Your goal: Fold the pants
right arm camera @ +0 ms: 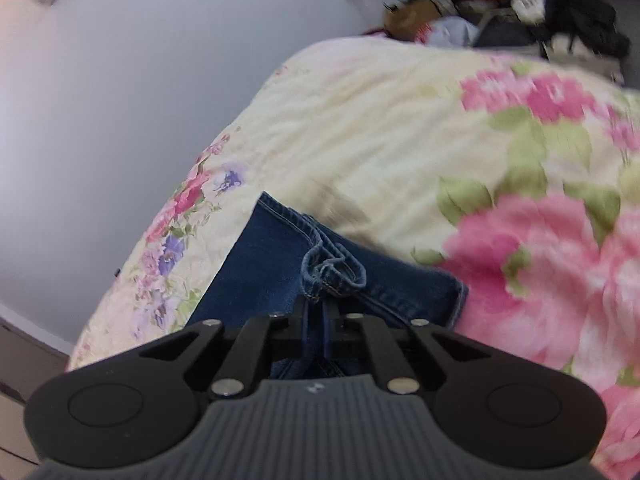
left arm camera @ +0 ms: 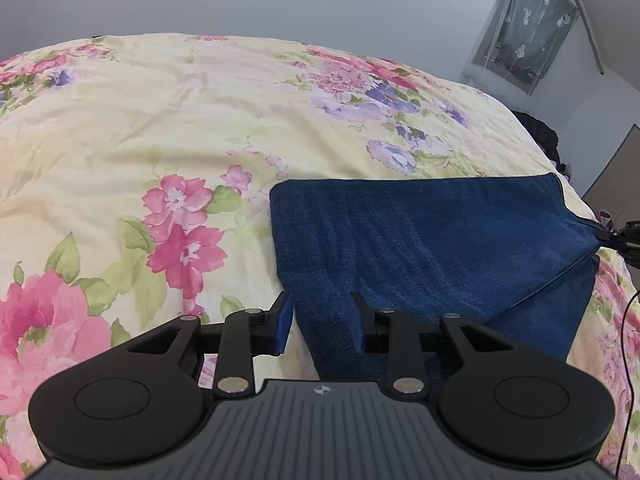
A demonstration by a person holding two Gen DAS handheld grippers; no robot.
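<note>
Two grippers on this: left gripper [left arm camera: 322,326] sits spread wide over the near edge of the jeans [left arm camera: 432,248], right gripper [right arm camera: 318,320] pinches their bunched hem, all lying on the floral bedspread [left arm camera: 160,120]

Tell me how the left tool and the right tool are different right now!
The left tool is open, its fingers spread over the edge of the blue jeans, gripping nothing. The right tool is shut on the jeans, pinching a bunched seam. The left tool's view is sharp, while the right tool's view is blurred. Both are black with blue fingertips, and both sit over the flowery bedspread.
</note>
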